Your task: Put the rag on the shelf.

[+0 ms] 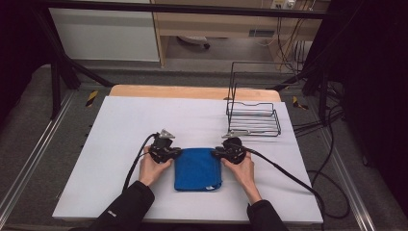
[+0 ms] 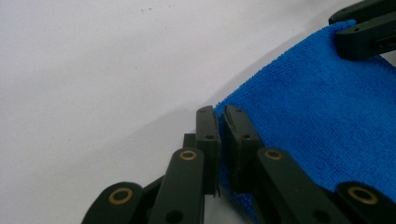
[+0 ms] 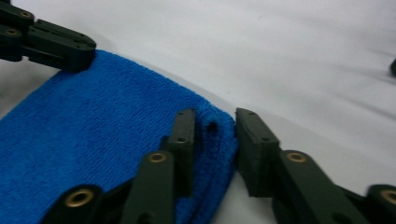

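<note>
A folded blue cloth (image 1: 197, 169) lies flat on the white table (image 1: 120, 125), with a gripper at each far corner. My left gripper (image 1: 174, 153) is shut on the cloth's (image 2: 317, 121) far left corner, and a thin strip of fabric is pinched between its jaws (image 2: 221, 126). My right gripper (image 1: 217, 153) is at the far right corner. Its jaws (image 3: 211, 128) stand apart around the thick folded edge of the cloth (image 3: 93, 126), which bulges between them. Each gripper view also shows the other gripper at the opposite corner.
A black wire rack (image 1: 252, 118) stands on the table just behind the right gripper. A wooden strip (image 1: 192, 91) edges the table's far side. Cables (image 1: 288, 175) trail from both grippers towards the person.
</note>
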A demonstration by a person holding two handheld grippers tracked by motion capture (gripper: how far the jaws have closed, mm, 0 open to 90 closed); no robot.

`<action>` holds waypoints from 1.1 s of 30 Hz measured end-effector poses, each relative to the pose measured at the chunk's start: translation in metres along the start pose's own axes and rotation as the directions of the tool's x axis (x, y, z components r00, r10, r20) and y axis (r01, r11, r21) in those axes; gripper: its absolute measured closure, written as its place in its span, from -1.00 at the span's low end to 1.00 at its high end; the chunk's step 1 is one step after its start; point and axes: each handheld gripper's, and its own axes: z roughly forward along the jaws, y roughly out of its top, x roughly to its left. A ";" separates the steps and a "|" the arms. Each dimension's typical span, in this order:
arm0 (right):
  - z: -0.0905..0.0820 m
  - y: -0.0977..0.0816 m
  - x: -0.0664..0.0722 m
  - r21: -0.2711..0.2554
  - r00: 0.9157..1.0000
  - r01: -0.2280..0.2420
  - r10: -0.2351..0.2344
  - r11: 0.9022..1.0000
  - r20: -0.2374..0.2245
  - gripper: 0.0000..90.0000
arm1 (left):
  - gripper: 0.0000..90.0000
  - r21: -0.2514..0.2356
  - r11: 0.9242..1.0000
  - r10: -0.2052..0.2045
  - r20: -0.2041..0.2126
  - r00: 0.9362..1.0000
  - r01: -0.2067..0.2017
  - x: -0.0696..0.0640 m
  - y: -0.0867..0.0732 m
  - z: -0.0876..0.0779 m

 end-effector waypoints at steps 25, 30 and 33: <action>-0.030 0.009 0.007 -0.076 0.996 -0.032 0.026 0.997 -0.082 0.84 | 0.91 -0.079 0.997 -0.004 0.055 0.998 0.009 -0.003 0.012 -0.034; -0.039 0.009 0.010 -0.104 0.996 -0.019 0.010 0.994 -0.091 0.84 | 0.91 -0.093 0.996 0.017 0.045 0.999 -0.013 -0.008 0.014 -0.041; -0.043 0.010 0.012 -0.121 0.996 -0.006 -0.005 0.993 -0.094 0.84 | 0.91 -0.102 0.995 0.022 0.048 0.999 -0.017 -0.010 0.015 -0.046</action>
